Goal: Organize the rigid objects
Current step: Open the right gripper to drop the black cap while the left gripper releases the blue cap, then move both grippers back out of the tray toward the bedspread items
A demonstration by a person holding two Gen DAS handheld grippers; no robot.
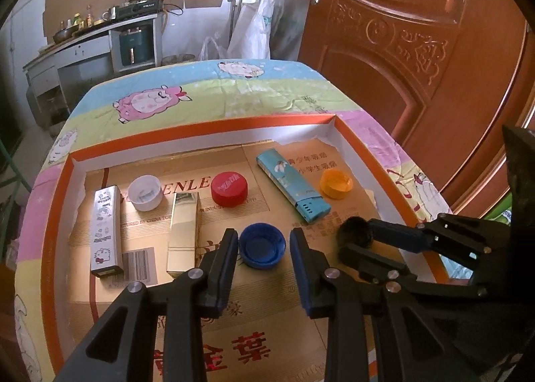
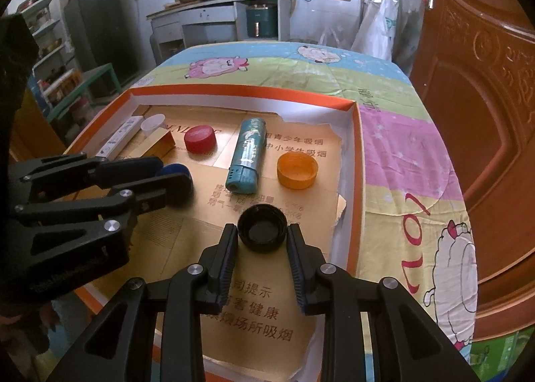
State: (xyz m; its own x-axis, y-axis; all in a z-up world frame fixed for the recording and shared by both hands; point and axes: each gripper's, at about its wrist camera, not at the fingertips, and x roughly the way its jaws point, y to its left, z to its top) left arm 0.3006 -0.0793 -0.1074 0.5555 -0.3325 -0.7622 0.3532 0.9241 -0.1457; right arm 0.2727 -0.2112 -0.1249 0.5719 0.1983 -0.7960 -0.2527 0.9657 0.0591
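Bracketing a blue cap (image 1: 263,246), the left gripper (image 1: 262,241) has its jaws parted a little wider than the cap, with a sliver of gap showing on each side, so it is released rather than clamped. The right gripper (image 2: 262,235) stands likewise around a black cap (image 2: 262,229), both lying mouth up; its fingertips (image 2: 230,236) sit just beside the rim, and I cannot tell whether they press on it.

Both caps rest on gold printed cardboard lining a shallow tray (image 1: 214,126) with an orange rim and white walls. Further in lie a red cap (image 1: 229,189), an orange cap (image 1: 335,183), a white cap (image 1: 146,192), a teal lighter (image 1: 292,190), a gold box (image 1: 184,231) and a white cartoon-printed box (image 1: 105,230), the two boxes side by side near the left wall.

The tray sits on a tablecloth (image 1: 200,91) with pastel stripes and cartoon sheep. Beyond it are a carved brown door (image 1: 418,47) to the right, a counter (image 1: 100,34) with pots and bottles against white tiled walls, and plastic bags (image 1: 254,27) near the door.
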